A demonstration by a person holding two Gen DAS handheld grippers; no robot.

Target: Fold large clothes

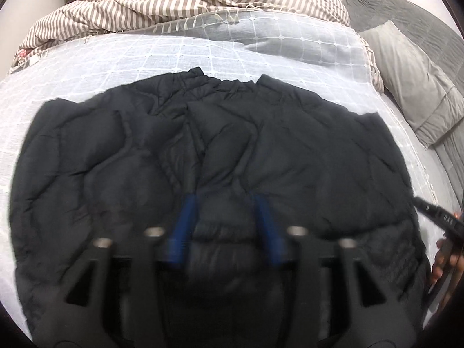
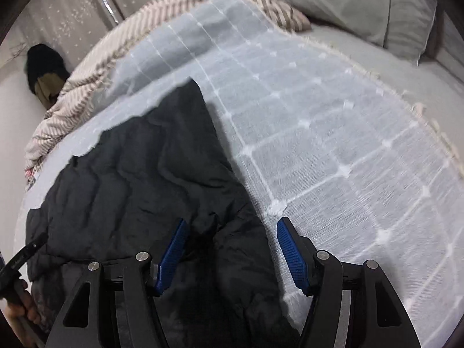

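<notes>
while both grippers hover low over the black puffer jacket (image 1: 220,133), nothing is pinched. the jacket lies spread on the pale grid-patterned bedspread (image 2: 333,133), partly folded, with a bunched hem at its far edge and one sleeve end pointing away in the right wrist view.

left gripper (image 1: 226,217): jaws apart at a middling width, blue pads straddling a raised ridge of padding, no pad pressing on it. frame is motion-blurred, so contact cannot be settled finely.

right gripper (image 2: 232,249): jaws likewise apart, straddling the jacket's right edge; one pad sits over the black fabric, the other over bare bedspread.

risks, judged from this layout:
- puffy, slick fill likely springs back, so a fold may reopen if released early.
- right jaws closing here could catch bedspread together with the jacket edge, dragging the cover.
- left jaws may pinch only the top layer of the ridge, so the layers shear and the fold goes crooked.
- striped duvet (image 1: 185,3) and grey pillow (image 1: 411,81) lie well apart, little snag risk.
</notes>
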